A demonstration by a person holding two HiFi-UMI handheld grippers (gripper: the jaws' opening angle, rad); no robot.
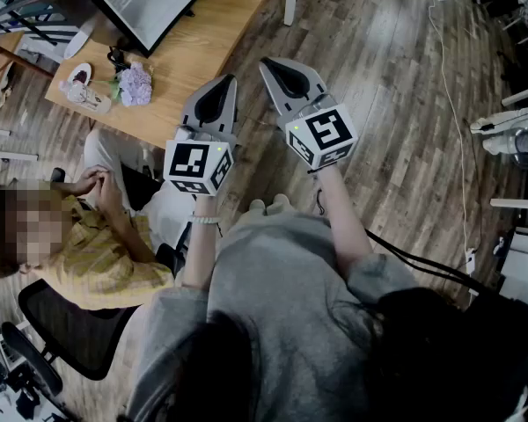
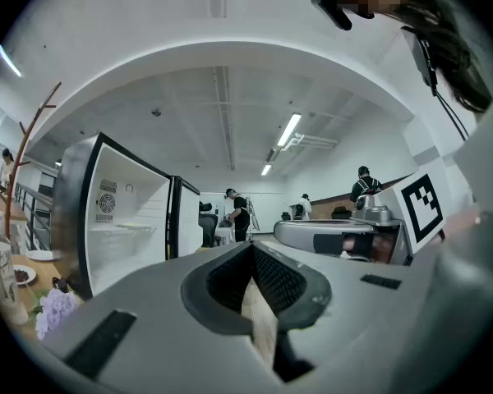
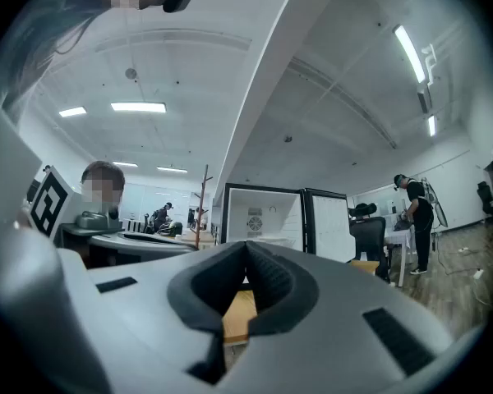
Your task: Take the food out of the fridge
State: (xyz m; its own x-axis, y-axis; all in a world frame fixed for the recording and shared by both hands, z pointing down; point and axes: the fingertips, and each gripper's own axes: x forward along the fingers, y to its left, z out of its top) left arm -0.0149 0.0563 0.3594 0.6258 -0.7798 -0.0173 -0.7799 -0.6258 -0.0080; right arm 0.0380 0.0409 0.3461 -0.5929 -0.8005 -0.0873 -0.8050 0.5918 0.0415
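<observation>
On wooden table [image 1: 202, 55], open-doored fridge [image 3: 259, 213], pale shelf [image 2: 123, 227] inside.

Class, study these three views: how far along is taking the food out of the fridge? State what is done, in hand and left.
Done: the fridge stands with its door open. In hand: nothing; the left tongs and right tongs are both shut and empty, well short of it. Left: reaching in and lifting out the food, which cannot be made out inside from here.
</observation>
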